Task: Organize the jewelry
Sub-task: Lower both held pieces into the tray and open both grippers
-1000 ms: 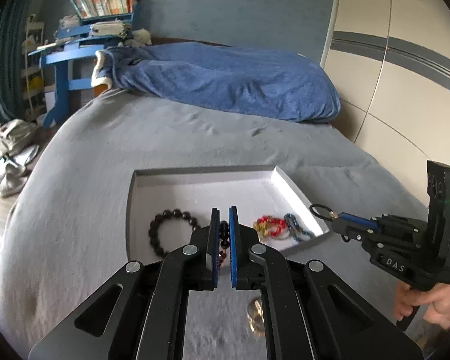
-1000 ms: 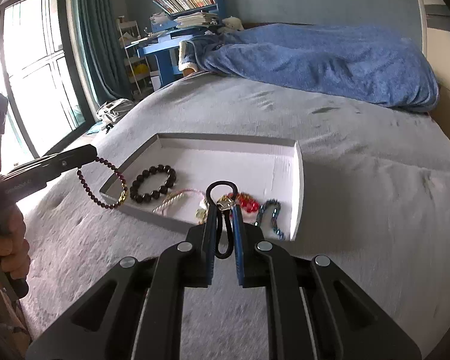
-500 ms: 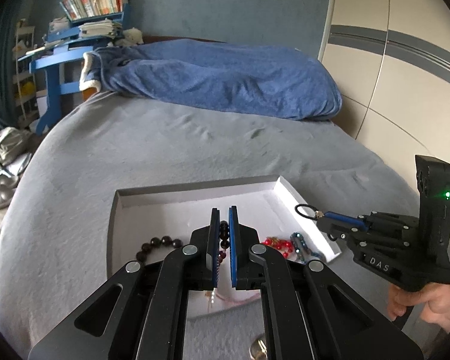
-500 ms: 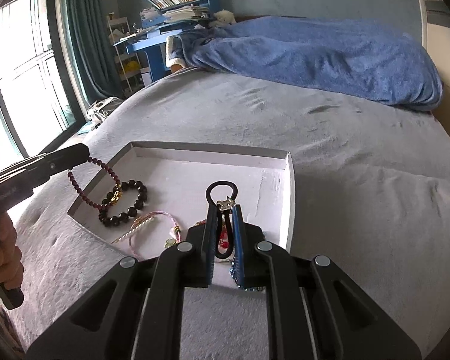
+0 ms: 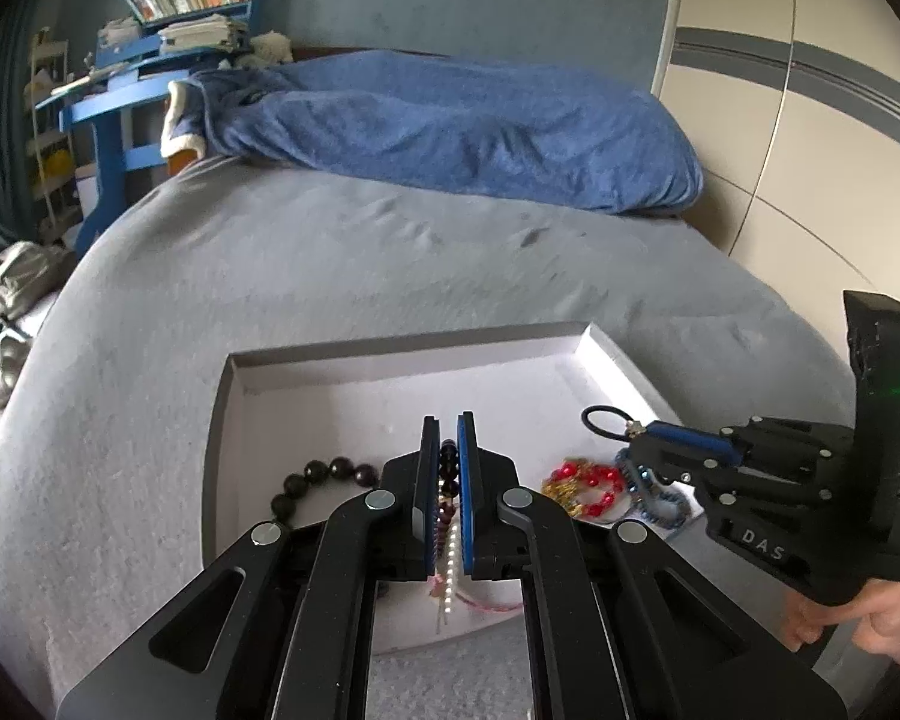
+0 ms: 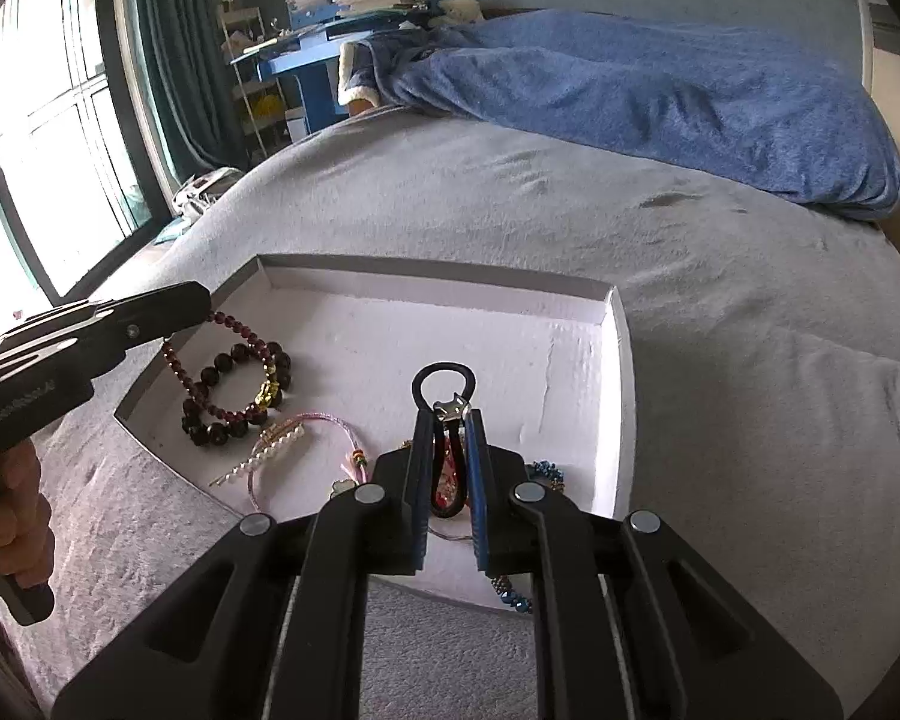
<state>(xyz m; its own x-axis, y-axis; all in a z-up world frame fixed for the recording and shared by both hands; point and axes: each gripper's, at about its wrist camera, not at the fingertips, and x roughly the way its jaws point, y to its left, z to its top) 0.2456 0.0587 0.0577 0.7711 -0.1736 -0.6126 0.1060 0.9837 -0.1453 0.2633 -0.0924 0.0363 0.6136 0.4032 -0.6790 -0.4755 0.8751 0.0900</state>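
Note:
A white tray (image 5: 390,354) (image 6: 426,270) lies on the grey bed. My left gripper (image 5: 448,426) (image 6: 201,306) is shut on a dark red bead bracelet (image 5: 448,462) (image 6: 222,360) with a gold charm. The bracelet hangs over the tray's left part, down onto a black bead bracelet (image 5: 324,474) (image 6: 222,426). My right gripper (image 6: 450,420) (image 5: 636,435) is shut on a black cord loop (image 6: 444,384) (image 5: 603,420) with a metal clasp, held above the tray's near right part. A red and gold bracelet (image 5: 582,483), a blue bead bracelet (image 5: 660,504) and a pink cord bracelet (image 6: 306,438) lie in the tray.
A blue blanket (image 5: 450,126) is heaped at the far end of the bed. A blue desk (image 6: 306,60) stacked with books stands behind it. A window (image 6: 48,138) is on the left and a pale wardrobe (image 5: 810,120) on the right. A hand (image 6: 6,510) grips each handle.
Both grippers have moved forward and slightly down, from the tray's near edge to over its inside. The dark red bracelet now hangs inside the tray instead of outside its left corner.

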